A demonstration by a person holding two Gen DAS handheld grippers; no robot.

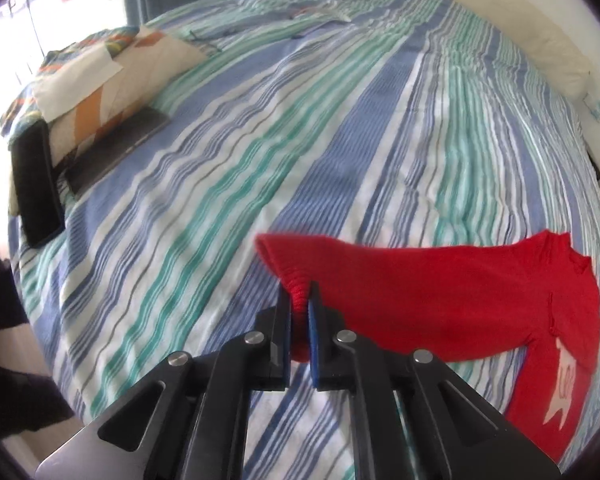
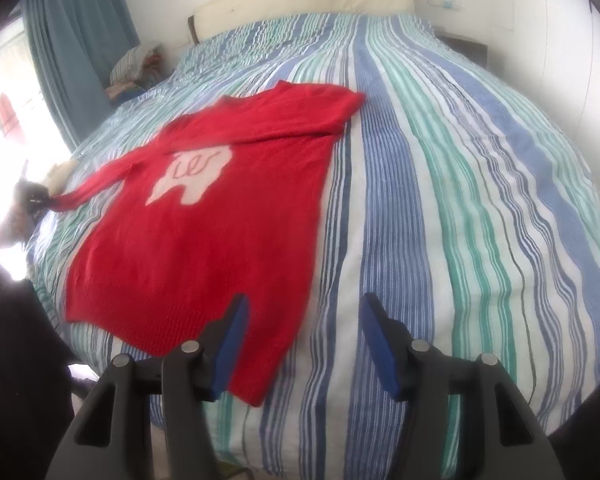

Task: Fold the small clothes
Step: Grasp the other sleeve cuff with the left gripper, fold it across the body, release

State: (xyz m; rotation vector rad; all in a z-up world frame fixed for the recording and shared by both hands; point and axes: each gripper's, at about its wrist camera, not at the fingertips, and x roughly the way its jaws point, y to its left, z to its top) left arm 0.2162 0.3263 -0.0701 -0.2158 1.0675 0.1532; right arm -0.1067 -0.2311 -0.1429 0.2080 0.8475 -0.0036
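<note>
One red knitted sweater point(image 2: 196, 240) lies spread face up on the striped bed point(image 2: 480, 220), filling the left and centre of the right wrist view, a pale motif on its chest. The left gripper point(image 1: 299, 320) has its jaws pinched tight on the ribbed cuff of one sleeve point(image 1: 400, 280), low in the middle of its own view. The right gripper point(image 2: 304, 340) hangs with jaws half-wide and empty, above the hem corner at lower centre. Knit like this looks soft, light and stretchy, so it will likely sag and drag rather than hold shape. Ribbed cuffs, hem corners and shoulder seams seem the firmest places to take hold.
</note>
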